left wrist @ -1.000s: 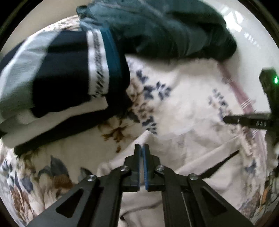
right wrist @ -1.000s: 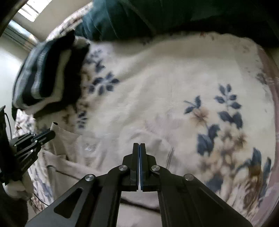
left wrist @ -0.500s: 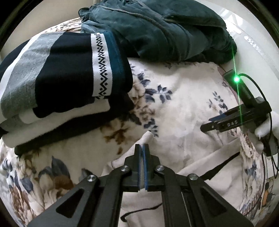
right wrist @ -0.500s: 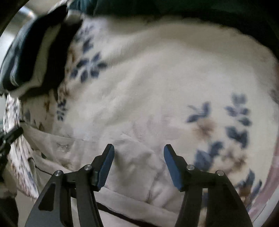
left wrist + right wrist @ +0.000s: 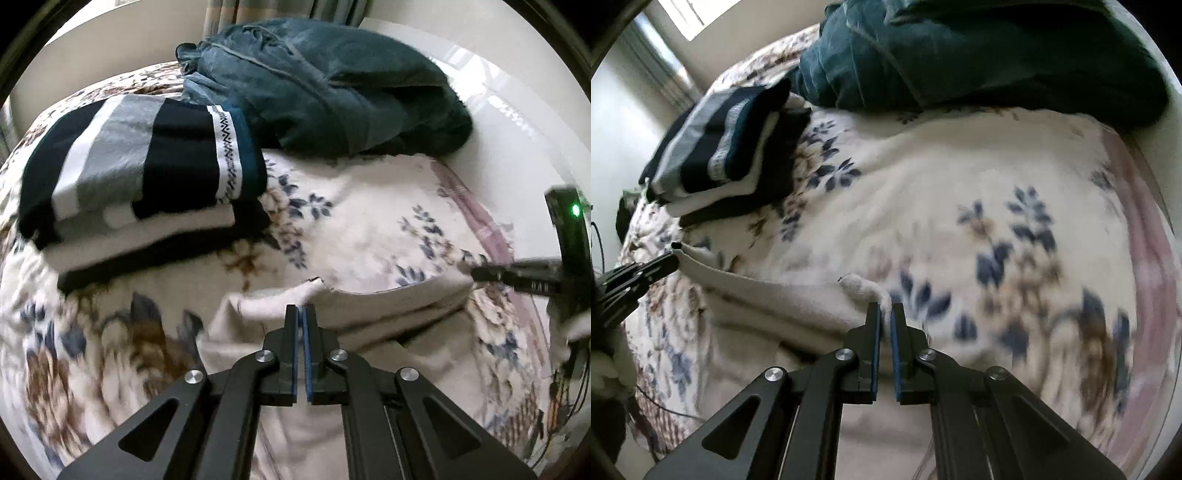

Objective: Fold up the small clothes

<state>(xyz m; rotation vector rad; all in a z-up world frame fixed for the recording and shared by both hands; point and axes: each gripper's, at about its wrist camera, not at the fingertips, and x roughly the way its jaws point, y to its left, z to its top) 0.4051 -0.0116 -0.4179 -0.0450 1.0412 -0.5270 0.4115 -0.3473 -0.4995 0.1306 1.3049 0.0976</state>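
Observation:
A cream garment [image 5: 369, 306] lies on a floral blanket [image 5: 369, 221]. My left gripper [image 5: 303, 314] is shut on its left top corner, which sticks out past the fingertips. My right gripper [image 5: 885, 314] is shut on the other top corner of the cream garment [image 5: 768, 295]. The edge between both corners is lifted and stretched taut. The right gripper shows at the right of the left wrist view [image 5: 480, 274], the left gripper at the left of the right wrist view [image 5: 670, 260]. The garment's lower part is hidden under the gripper bodies.
A folded stack topped by a navy, grey and white striped garment [image 5: 140, 166] sits at the back left. A dark teal bundle of fabric [image 5: 325, 85] lies behind it. The floral blanket [image 5: 997, 206] covers the bed; a pale wall runs on the right.
My right gripper opened half a second ago and has now shut on the garment's corner. Both grippers have lifted the garment's top edge and pulled it taut.

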